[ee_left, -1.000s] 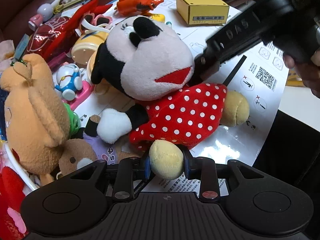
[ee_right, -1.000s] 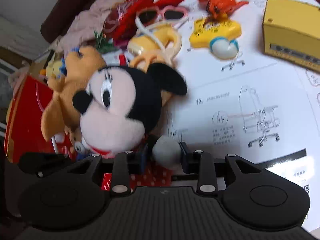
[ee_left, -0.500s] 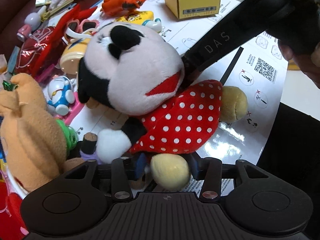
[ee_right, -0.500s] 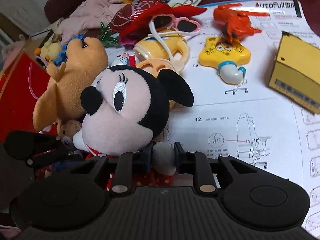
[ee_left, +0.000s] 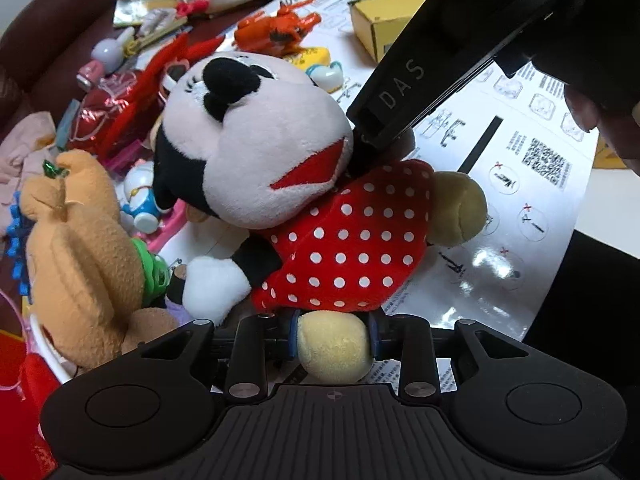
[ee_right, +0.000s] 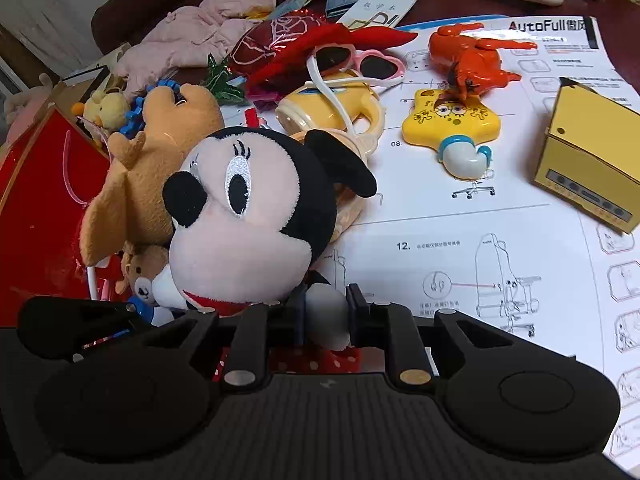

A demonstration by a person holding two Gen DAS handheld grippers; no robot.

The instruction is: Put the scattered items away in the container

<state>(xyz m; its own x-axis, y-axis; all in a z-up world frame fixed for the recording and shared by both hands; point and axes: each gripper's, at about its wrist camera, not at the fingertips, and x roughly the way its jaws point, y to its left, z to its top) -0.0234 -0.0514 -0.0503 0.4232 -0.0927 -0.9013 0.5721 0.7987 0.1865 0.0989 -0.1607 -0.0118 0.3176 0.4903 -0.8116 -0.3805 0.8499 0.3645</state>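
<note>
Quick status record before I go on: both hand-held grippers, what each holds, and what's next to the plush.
left hand-held gripper: shut on the Minnie plush, clamping its yellow foot
right hand-held gripper: shut on the plush's white hand
plush pose: lying tilted, head up, red dotted dress toward the left camera
neighbour: tan plush toy at its side
underneath: printed instruction sheet
also on sheet: yellow box

Mouse plush lies on instruction sheet, right of bear plush.
</note>
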